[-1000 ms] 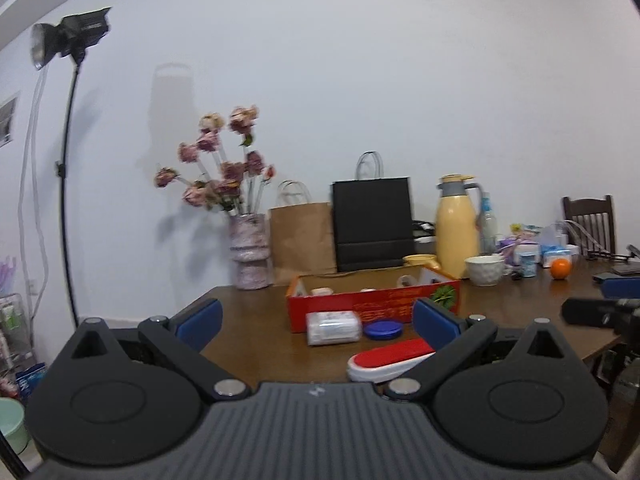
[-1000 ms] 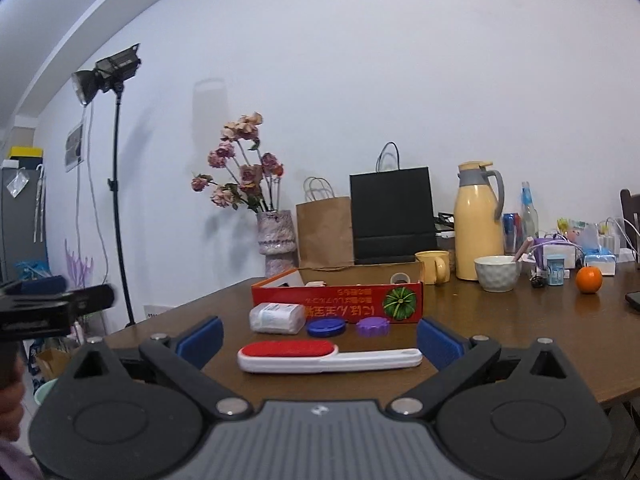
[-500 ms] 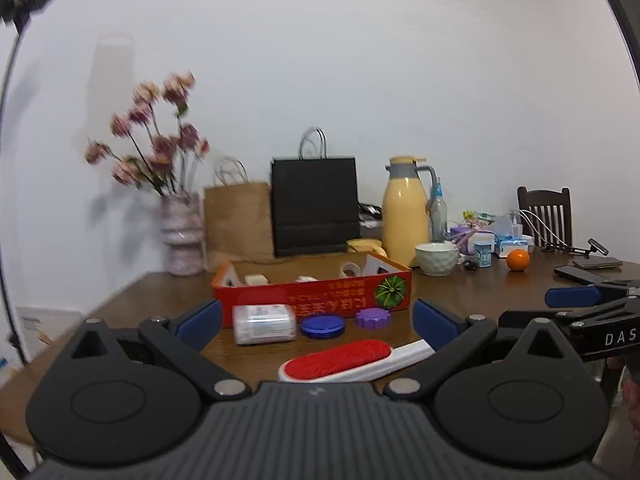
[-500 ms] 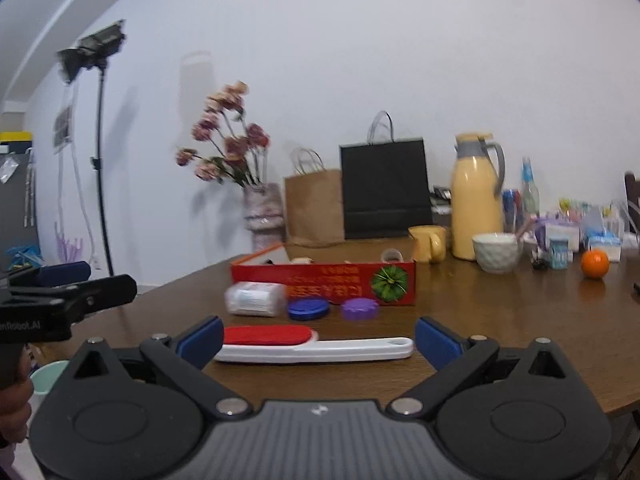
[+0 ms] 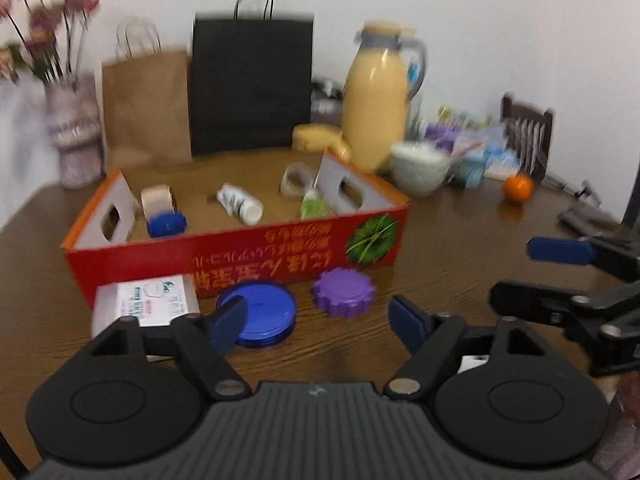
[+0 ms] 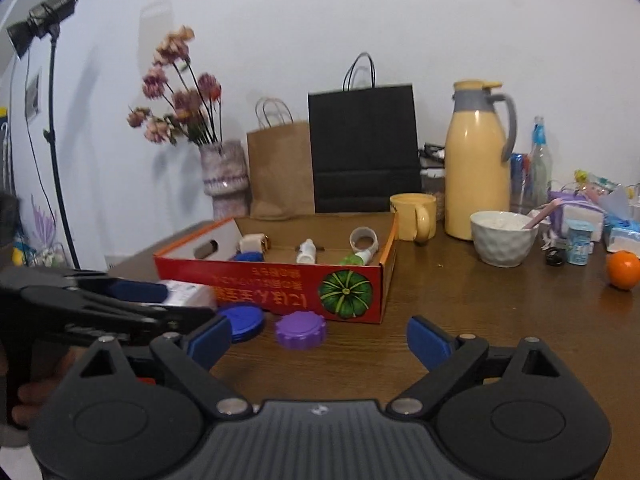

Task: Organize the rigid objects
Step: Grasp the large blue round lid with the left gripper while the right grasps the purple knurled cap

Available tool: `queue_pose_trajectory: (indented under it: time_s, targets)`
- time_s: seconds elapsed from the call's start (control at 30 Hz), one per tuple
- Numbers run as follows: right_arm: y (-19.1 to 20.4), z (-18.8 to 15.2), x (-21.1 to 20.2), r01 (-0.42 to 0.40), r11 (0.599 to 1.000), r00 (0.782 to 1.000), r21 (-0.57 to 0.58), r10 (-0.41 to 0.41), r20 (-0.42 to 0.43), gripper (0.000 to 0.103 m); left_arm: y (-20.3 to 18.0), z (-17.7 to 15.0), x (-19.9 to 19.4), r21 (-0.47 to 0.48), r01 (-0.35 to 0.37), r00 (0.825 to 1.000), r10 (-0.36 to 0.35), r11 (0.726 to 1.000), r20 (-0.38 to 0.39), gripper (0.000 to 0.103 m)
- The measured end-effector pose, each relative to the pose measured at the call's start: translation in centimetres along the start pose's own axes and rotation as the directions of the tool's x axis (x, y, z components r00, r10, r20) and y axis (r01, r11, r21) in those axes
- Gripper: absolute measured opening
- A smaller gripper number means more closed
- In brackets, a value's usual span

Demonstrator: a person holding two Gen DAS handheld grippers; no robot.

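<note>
A red cardboard box [image 5: 240, 264] lies open on the wooden table, also in the right wrist view [image 6: 272, 284]. It holds tape rolls, small bottles and a blue cap. In front of it lie a blue lid [image 5: 260, 312], a purple toothed lid [image 5: 344, 292] and a white packet [image 5: 148, 304]. My left gripper [image 5: 316, 324] hovers just short of the two lids. Its jaws are closing with only bare table between them. My right gripper [image 6: 318, 342] is beside it on the right, near the purple lid [image 6: 300, 330]. Its jaws are also closing on nothing.
Behind the box stand a yellow thermos [image 6: 476, 160], a yellow mug [image 6: 414, 216], a white bowl [image 6: 502, 238], black and brown paper bags [image 6: 360, 148] and a flower vase [image 6: 224, 176]. An orange [image 6: 622, 270] and small clutter sit at the right. A lamp stand [image 6: 56, 120] is off the left edge.
Both grippers have come forward to the box and tipped downward. The red and white brush has slipped out of sight beneath them. The left jaws stand narrower than before.
</note>
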State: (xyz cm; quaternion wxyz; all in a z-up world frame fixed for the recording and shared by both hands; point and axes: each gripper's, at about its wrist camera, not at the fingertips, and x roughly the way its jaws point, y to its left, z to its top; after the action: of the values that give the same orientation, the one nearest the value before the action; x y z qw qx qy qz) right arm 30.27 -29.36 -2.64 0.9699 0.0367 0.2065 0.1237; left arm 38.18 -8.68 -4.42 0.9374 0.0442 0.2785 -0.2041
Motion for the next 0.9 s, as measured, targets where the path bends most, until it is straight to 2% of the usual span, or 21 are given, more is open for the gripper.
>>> queue_pose_trajectory:
  time_s: [0.17,0.27,0.37,0.53,0.6,0.67,0.8,0.87,0.9]
  targets:
    - [-0.4,0.8,4.0,-0.033,0.999,0.999,-0.018,0.032,-0.042,0.093,1.0,0.6,4.5,0.048,-0.066,0.995,0.069,0.997,-0.074,0.081]
    - [-0.3,1.1,6.3,-0.045,0.998,0.997,-0.032,0.043,-0.066,0.093,1.9,0.9,5.9,0.036,-0.071,0.989,0.075,0.997,-0.128,0.082]
    - [-0.1,1.1,8.4,-0.063,0.997,0.993,-0.038,0.059,-0.098,0.093,2.5,1.3,6.4,0.033,-0.063,0.988,0.067,0.997,-0.141,0.085]
    - [0.0,1.1,11.0,-0.064,0.997,0.988,-0.045,0.057,-0.143,0.093,2.8,1.9,7.5,0.070,-0.108,0.980,0.118,0.992,-0.158,0.084]
    - [-0.2,1.2,11.6,-0.054,0.998,0.987,-0.041,0.047,-0.157,0.088,3.1,2.0,7.7,0.068,-0.095,0.980,0.105,0.993,-0.170,0.086]
    - [-0.7,1.1,12.0,-0.050,0.998,0.983,-0.030,0.043,-0.177,0.082,3.4,2.1,7.8,0.045,-0.038,0.979,0.047,0.998,-0.197,0.085]
    - [-1.0,0.8,12.8,-0.076,0.997,0.974,-0.022,0.070,-0.214,0.081,3.0,1.8,8.2,0.084,-0.046,0.979,0.061,0.995,-0.192,0.085]
    - [-0.7,0.7,13.0,-0.092,0.995,0.971,-0.030,0.083,-0.223,0.081,3.0,2.1,8.5,0.083,-0.034,0.979,0.050,0.996,-0.198,0.081]
    - [-0.5,0.7,13.1,-0.098,0.995,0.970,-0.035,0.087,-0.228,0.081,3.2,2.2,9.0,0.068,-0.017,0.975,0.032,0.998,-0.221,0.074]
